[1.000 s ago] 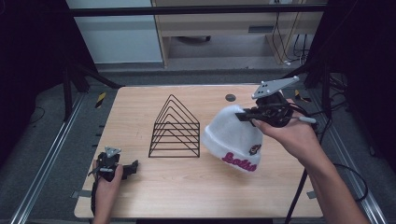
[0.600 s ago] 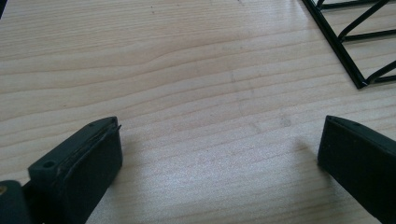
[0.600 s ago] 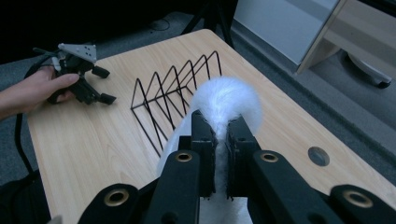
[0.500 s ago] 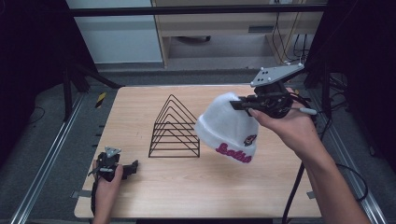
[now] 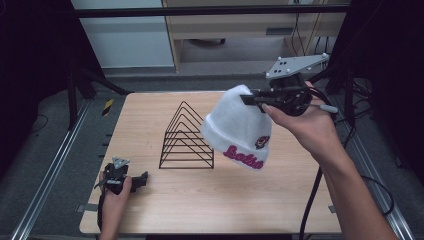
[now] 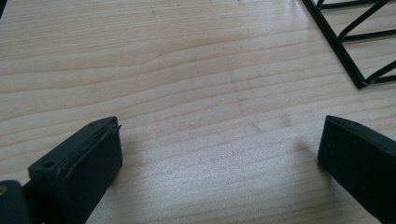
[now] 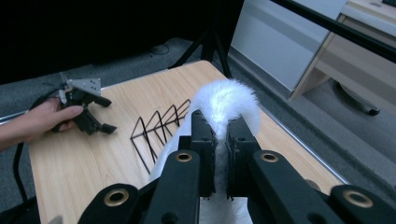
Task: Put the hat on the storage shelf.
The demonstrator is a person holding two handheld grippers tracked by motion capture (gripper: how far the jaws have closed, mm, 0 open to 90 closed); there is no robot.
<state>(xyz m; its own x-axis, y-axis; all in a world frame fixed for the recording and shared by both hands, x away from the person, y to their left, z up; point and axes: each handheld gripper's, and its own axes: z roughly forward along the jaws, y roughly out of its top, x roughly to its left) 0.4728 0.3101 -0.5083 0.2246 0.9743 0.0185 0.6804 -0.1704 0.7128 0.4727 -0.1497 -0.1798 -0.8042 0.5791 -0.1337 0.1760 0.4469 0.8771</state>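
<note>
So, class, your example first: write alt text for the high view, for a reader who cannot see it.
A person's right claw, shut on the crown of a white knit hat, holds it in the air beside a black wire rack on a wooden table. The left claw rests open near the table's front left corner.

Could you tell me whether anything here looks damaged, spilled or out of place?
Nothing stands out. The right claw holds the white hat by its crown above the table, beside the upright wire rack. The left claw rests open on the wood.
</note>
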